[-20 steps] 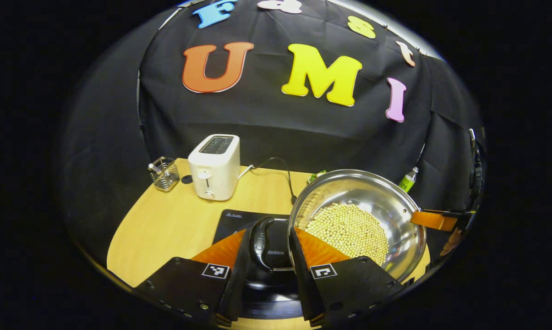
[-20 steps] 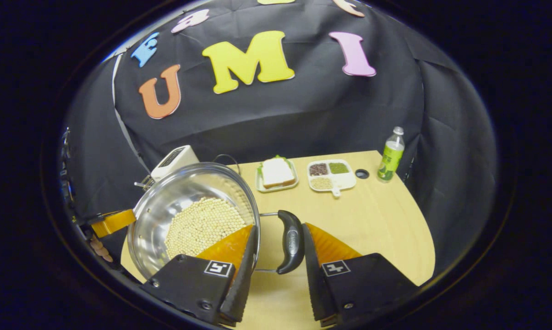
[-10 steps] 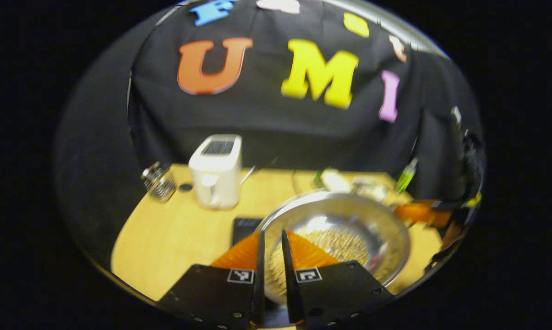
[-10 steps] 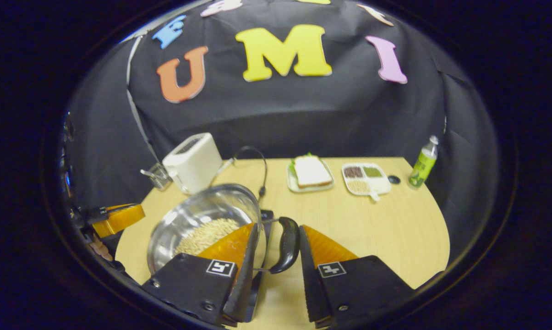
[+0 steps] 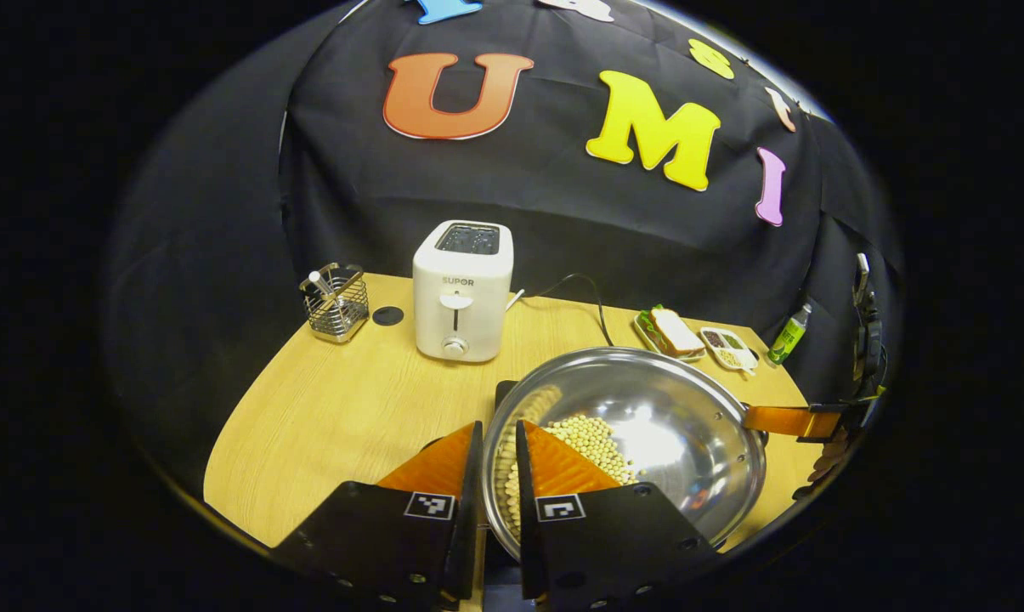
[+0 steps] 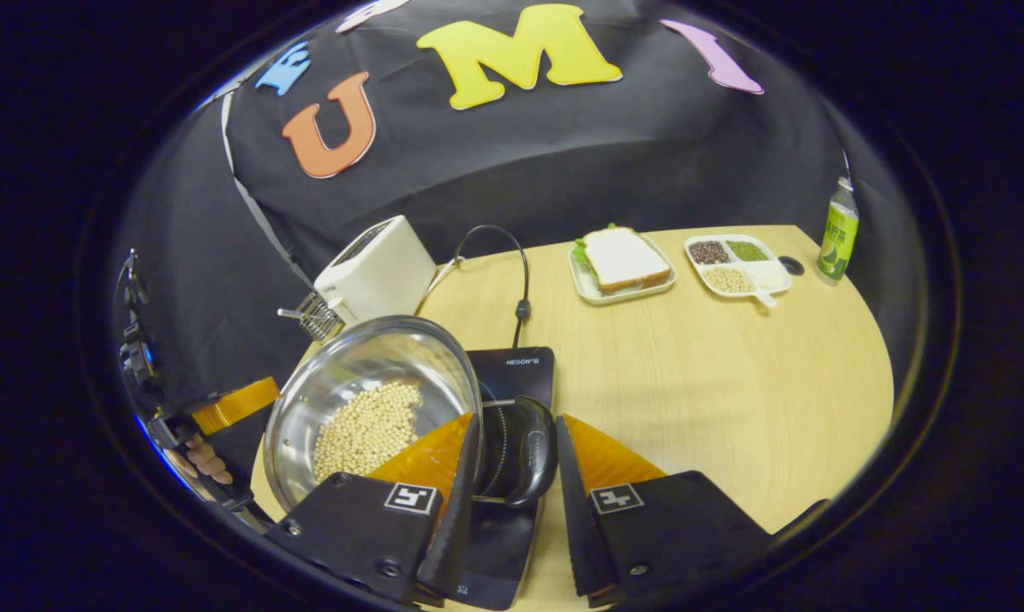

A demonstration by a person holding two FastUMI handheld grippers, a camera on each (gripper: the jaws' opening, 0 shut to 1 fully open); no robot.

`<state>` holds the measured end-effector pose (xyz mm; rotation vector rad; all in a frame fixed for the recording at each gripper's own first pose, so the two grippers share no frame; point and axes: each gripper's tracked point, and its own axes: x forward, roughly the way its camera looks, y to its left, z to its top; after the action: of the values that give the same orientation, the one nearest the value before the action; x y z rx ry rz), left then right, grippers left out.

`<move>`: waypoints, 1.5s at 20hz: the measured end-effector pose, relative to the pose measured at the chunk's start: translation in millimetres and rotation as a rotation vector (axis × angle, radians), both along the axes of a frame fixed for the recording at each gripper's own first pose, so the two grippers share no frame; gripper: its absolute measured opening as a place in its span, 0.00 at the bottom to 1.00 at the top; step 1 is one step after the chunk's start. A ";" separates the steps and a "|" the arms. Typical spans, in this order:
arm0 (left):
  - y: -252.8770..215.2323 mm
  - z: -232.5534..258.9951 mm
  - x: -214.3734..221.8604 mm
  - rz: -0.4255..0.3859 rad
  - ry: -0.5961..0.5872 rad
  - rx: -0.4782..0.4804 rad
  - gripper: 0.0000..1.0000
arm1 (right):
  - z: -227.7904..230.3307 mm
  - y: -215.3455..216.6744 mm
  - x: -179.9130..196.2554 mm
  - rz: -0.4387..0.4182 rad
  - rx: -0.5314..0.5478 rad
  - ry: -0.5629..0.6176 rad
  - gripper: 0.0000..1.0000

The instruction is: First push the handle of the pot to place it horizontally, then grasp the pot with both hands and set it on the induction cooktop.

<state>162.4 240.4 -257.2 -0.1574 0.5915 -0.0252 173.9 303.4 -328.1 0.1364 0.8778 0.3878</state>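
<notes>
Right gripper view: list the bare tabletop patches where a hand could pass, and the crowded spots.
Free: the broad wooden tabletop between the black induction cooktop, the white sandwich plate and the white divided bean tray. Also the stretch left of the white toaster, toward the wire utensil basket. Crowded: around the steel pot of beans over the cooktop.

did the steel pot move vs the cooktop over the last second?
Yes. The round steel pot of beans now overlaps the black induction cooktop; earlier it sat left of it.
</notes>
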 end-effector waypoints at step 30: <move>-52.8 134.7 -91.5 0.047 -0.246 0.156 0.96 | 195.4 -97.8 -100.1 -0.099 -0.065 -0.563 0.93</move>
<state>70.9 187.5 -122.6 -0.0156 0.3427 0.0471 73.8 205.6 -132.7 0.0071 0.3260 0.2829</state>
